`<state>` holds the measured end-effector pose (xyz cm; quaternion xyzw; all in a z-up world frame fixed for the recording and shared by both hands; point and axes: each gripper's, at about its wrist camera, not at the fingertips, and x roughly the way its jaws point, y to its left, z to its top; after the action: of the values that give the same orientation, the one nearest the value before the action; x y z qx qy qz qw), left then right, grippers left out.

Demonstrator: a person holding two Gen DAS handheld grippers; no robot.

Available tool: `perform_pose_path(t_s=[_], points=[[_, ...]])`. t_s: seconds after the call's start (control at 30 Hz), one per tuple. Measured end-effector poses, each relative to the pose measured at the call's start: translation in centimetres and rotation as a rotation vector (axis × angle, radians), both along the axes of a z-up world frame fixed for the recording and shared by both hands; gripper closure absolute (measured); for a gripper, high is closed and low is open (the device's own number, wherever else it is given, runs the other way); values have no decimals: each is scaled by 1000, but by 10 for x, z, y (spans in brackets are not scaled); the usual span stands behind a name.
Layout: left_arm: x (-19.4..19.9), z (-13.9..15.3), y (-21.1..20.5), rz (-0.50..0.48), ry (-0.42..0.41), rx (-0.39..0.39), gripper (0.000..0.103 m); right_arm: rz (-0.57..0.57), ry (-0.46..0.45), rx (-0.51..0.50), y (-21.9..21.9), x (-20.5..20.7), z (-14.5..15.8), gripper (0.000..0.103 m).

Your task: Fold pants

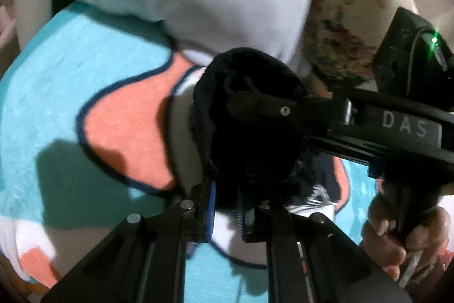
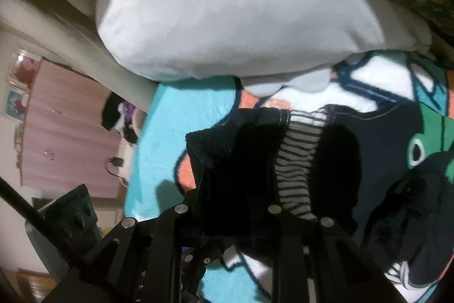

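A bed is covered by a turquoise blanket (image 1: pixel 56 93) patterned in orange and white, with a large white pillow (image 2: pixel 227 10) laid at its head. Pink curtains (image 2: pixel 65 132) and small pictures (image 2: pixel 17 101) are seen on the wall beyond, under dim indoor light.

Black fingers (image 1: pixel 256 104), blue pads (image 1: pixel 212 209), silver screws, "DAS" lettering
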<state>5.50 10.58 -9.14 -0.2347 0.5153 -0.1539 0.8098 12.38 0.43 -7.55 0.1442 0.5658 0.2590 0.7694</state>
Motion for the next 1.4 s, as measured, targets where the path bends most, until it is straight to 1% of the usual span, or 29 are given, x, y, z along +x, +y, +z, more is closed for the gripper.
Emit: perform_pose_path(t_s=[0.03, 0.13, 0.2, 0.23, 0.33, 0.4, 0.5, 0.53, 0.6, 0.63, 0.67, 0.7, 0.73, 0.77, 0.83, 0.93, 0.97, 1.0, 1.03, 1.1, 1.13, 1.17, 1.2, 1.23, 1.27, 1.3, 1.33, 1.37, 1.4], points=[[-1, 6, -5, -8, -10, -4, 91, -4, -8, 12, -2, 0, 2, 81], [-4, 25, -27, -45, -41, -13, 92, -27, -40, 54, -31, -8, 19, 81], [-3, 37, -49, -86, -61, -21, 92, -60, -54, 92, -58, -13, 28, 81], [-2, 43, -59, -108, -69, -23, 92, -79, -58, 110, -82, -17, 36, 81], [-1, 56, -101, -198, -92, -17, 92, -144, -74, 155, -123, -26, 41, 81], [0, 56, -135, -262, -88, -3, 92, -197, -86, 167, -157, -35, 43, 81], [5, 47, -172, -317, -56, 48, 92, -288, -63, 149, -204, -40, 26, 81], [4, 43, -181, -331, -39, 59, 92, -319, -44, 137, -219, -40, 17, 78], [4, 40, -191, -347, -19, 75, 92, -413, 13, 87, -256, -41, -7, 77], [4, 40, -193, -351, -17, 83, 90, -451, 37, 72, -269, -42, -16, 77], [5, 41, -193, -347, -15, 90, 89, -497, 60, 90, -286, -45, -26, 75], [4, 41, -189, -332, -9, 93, 81, -525, 64, 113, -297, -49, -30, 74], [5, 41, -182, -308, 0, 94, 72, -554, 56, 129, -307, -53, -30, 69], [5, 40, -175, -289, 7, 94, 70, -577, 38, 134, -316, -57, -27, 68], [5, 37, -153, -229, 29, 88, 69, -594, 3, 139, -323, -59, -20, 68], [11, 29, -136, -152, 68, 108, 69, -546, -80, 200, -321, -63, 5, 68], [14, 26, -132, -125, 80, 133, 69, -498, -110, 242, -313, -66, 15, 70], [13, 26, -131, -115, 80, 146, 69, -465, -118, 267, -304, -63, 17, 70], [13, 27, -129, -103, 76, 165, 69, -406, -119, 295, -289, -60, 19, 70], [13, 30, -131, -90, 65, 198, 67, -327, -105, 305, -261, -53, 16, 70], [12, 31, -133, -88, 59, 217, 63, -311, -95, 283, -250, -51, 11, 70], [12, 32, -135, -87, 55, 234, 61, -304, -80, 233, -242, -47, 3, 70], [11, 33, -136, -84, 48, 263, 56, -313, -67, 189, -239, -44, -4, 70], [7, 35, -136, -80, 42, 285, 50, -332, -53, 130, -239, -42, -12, 70], [4, 38, -136, -76, 35, 310, 48, -360, -39, 46, -241, -42, -20, 71], [1, 39, -137, -71, 28, 341, 46, -379, -26, -14, -242, -42, -28, 71], [-1, 40, -137, -70, 24, 364, 45, -390, -24, -33, -244, -43, -32, 65], [-1, 40, -138, -70, 22, 377, 44, -406, -28, -41, -248, -46, -31, 55], [-2, 41, -138, -72, 16, 396, 44, -418, -33, -45, -252, -49, -29, 53]])
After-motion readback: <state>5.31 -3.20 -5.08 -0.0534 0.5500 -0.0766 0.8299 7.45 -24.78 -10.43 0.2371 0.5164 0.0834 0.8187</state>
